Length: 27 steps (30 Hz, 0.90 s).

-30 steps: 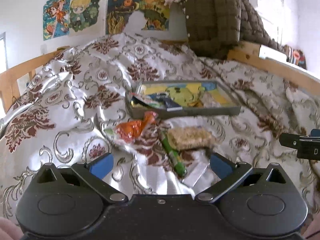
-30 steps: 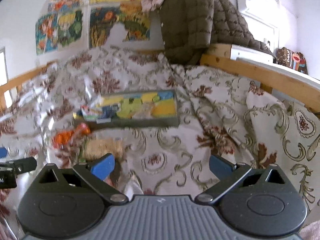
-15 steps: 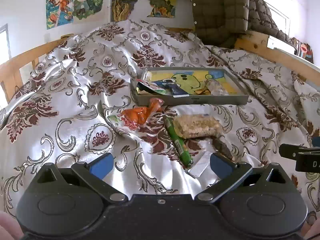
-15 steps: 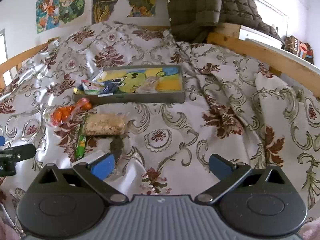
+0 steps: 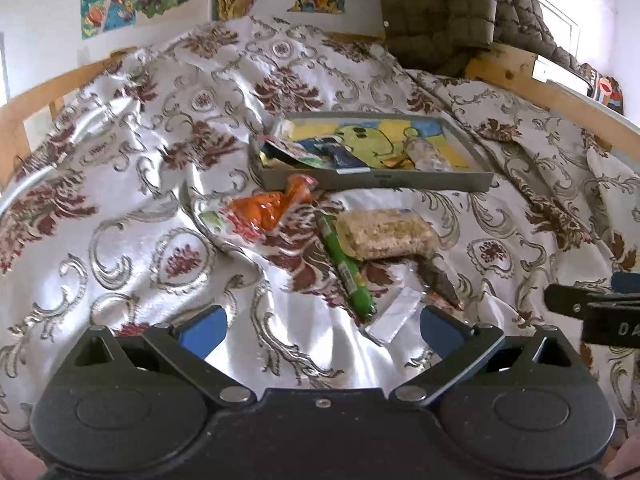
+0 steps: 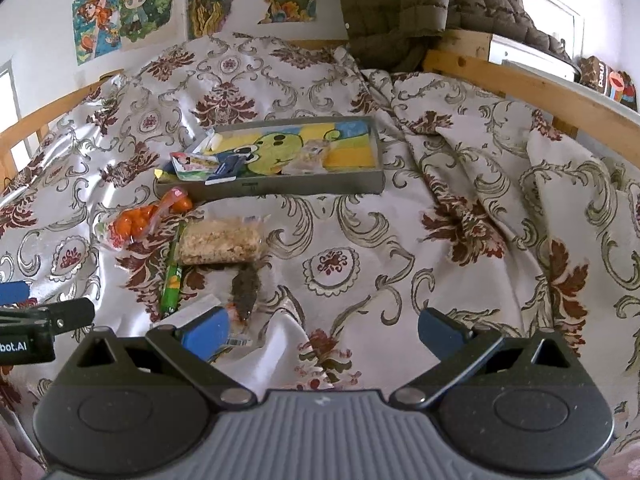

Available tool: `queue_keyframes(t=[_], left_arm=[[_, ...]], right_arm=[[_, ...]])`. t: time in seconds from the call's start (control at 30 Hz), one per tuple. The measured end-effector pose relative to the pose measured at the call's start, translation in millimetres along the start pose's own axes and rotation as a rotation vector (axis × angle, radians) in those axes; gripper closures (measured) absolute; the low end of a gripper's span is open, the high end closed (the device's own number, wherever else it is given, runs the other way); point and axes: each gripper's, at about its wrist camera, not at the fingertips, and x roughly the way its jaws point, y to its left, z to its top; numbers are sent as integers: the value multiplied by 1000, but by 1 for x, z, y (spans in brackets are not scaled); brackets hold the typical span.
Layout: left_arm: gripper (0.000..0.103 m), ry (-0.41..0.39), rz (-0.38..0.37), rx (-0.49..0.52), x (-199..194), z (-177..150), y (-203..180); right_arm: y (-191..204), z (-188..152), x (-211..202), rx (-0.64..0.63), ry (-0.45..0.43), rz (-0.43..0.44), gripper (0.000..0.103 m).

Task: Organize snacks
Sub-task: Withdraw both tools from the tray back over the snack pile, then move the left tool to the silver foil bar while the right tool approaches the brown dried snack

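Snacks [image 5: 386, 233] litter floral bedspread [image 5: 120, 208] (posters [image 6: 124, 8] on wall) beside tray [image 6: 280, 188].

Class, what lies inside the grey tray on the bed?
The tray holds colourful wrappers, a blue packet and a clear packet; its cartoon base is partly hidden beneath them.

A floral bedspread [image 5: 168, 184] covers the wooden-framed bed [image 6: 520, 80]; cartoon posters [image 6: 120, 12] hang on the wall beside a brown quilted jacket [image 5: 440, 8].

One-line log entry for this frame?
left gripper: open, empty | right gripper: open, empty | loose snacks: green stick, grain bar | tray: partly filled
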Motion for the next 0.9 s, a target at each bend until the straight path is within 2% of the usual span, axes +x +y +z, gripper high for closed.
queue_keyframes(t=[0.2,0.37,0.47,0.6,0.77,0.9], left_arm=[[1,43,-24,0,11,4,2],[1,70,-61,98,26,16,-2],[1,138,-151,180,42,20,-5],[1,265,-274,156,72,21,-1],[1,225,-304,170,88,25,-2],[4,185,-356,263,90,22,-13]], right_arm=[[2,2,19,-20,83,51,0],[1,8,32,-54,101,78,0],[1,11,42,-88,123,111,0],[3,15,57,-146,148,162,0],[7,23,70,-259,117,192,0],[8,30,81,-274,113,239,0]])
